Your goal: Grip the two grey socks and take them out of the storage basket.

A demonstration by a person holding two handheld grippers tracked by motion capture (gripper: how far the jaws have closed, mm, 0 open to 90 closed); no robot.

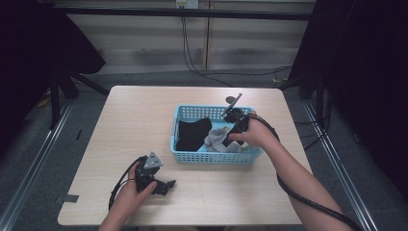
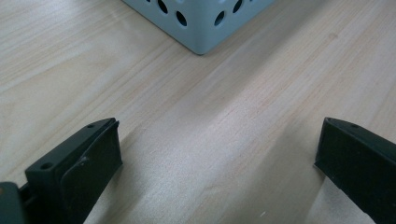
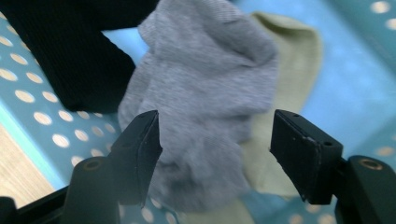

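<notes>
**Grey sock framed by the right jaws inside the blue basket**

Nearest the right gripper's camera, a crumpled grey sock [image 3: 205, 93] is seen between the two black jaws of the right gripper [image 3: 215, 140]. The jaws are held apart on either side of the sock; whether the left-hand pad touches the fabric cannot be told, and a gap is seen at the other, so the sock is not gripped. A pale green sock [image 3: 289, 70] is partly covered by the grey one, and a black garment [image 3: 70, 51] lies just beside both, at the upper left of that view.

All three pieces are contained in a light blue perforated basket [image 1: 216, 156], which is placed right of the bench's centre, nearer the right edge than the left. From above, the grey sock [image 1: 217, 138] is found towards the basket's near wall, with the black garment [image 1: 193, 134] in its left half. The right gripper [image 1: 227, 140] is lowered into the basket from the right side.

Near the front edge of the bench [image 1: 144, 110], left of the basket, the left gripper [image 1: 163, 186] is rested low over the wood. Its jaws are spread wide with only bare bench between them, and a corner of the basket [image 2: 201, 23] is seen just ahead.
</notes>
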